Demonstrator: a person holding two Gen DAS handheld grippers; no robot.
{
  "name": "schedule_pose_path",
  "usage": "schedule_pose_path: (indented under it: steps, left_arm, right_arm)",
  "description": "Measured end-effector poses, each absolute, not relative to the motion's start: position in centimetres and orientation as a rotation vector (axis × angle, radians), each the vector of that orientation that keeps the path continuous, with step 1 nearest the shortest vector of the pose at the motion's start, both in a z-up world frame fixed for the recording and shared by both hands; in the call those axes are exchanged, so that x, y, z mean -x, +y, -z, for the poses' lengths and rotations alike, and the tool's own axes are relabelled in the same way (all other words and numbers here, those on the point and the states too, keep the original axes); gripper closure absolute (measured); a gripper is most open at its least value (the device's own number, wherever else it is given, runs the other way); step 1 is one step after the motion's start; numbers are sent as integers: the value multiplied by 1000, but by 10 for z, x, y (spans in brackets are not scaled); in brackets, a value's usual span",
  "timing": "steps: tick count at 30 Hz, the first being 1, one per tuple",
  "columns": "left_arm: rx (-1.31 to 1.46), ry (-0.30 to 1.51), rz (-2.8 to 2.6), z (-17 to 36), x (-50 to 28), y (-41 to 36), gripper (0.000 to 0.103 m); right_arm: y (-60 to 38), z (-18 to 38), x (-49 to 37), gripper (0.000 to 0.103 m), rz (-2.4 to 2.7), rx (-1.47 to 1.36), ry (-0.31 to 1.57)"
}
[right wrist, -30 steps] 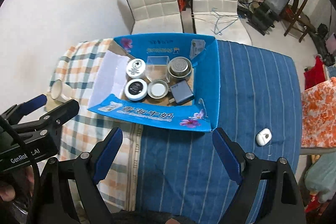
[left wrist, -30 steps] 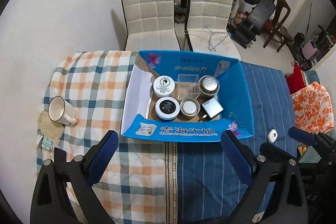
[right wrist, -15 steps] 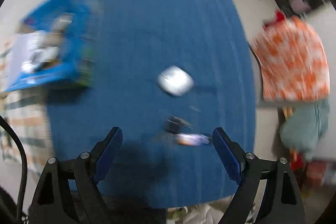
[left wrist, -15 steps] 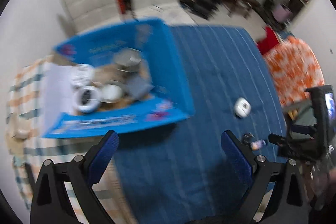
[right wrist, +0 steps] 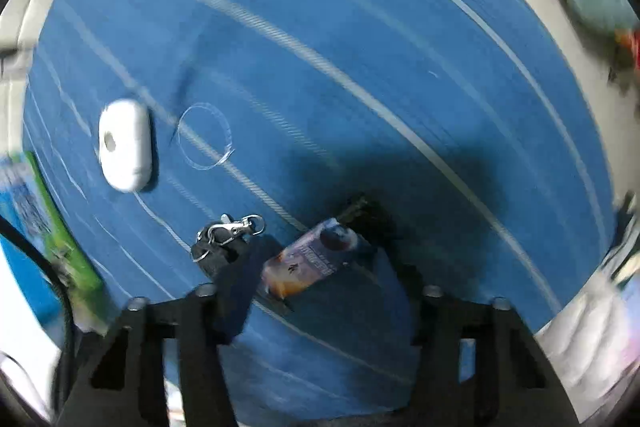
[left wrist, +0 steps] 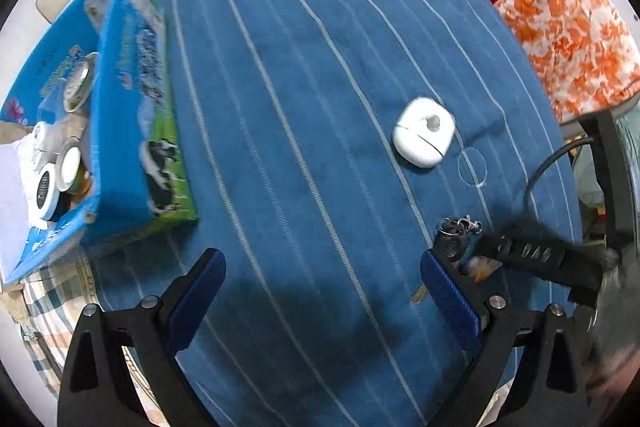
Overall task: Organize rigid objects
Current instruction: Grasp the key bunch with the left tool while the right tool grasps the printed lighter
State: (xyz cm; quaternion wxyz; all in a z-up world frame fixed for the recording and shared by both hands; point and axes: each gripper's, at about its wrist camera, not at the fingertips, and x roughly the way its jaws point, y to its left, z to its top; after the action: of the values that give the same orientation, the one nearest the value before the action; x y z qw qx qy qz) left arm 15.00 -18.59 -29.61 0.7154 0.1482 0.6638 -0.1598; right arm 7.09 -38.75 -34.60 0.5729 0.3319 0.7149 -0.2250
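1. Keychain (right wrist: 224, 239) lies on the blue cloth (right wrist: 360, 67), near the white case (right wrist: 125, 145) and touching a small printed packet (right wrist: 310, 261).
2. The right gripper (right wrist: 316, 287) is held low over the packet; its fingers are seen apart, with nothing clamped. The view is blurred, so exact contact cannot be told.
3. The left gripper (left wrist: 322, 283) hangs wide open near the keychain, and nothing is held.
4. A bad grasp may happen: the packet could be pinched together with the keychain, or the clip could catch the cloth.
5. The cloth edge is close behind the packet, so a push could drop it off.
6. Free room is seen between the case and the box (left wrist: 132, 115).
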Motion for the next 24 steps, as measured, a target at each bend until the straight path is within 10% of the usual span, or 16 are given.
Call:
schedule_pose_path:
  steps: [5, 15, 24]
  left_arm:
    - [-367, 1497, 380, 311, -139, -204, 3]
    - [-395, 1598, 485, 358, -126, -261, 3]
    - [-522, 1521, 503, 354, -110, -273, 76]
  right_arm:
    - [-377, 337, -77, 75, 399, -428, 1736]
    - [-415, 311, -71, 60, 312, -324, 1668]
    - [-441, 308, -42, 52, 401, -607, 1614]
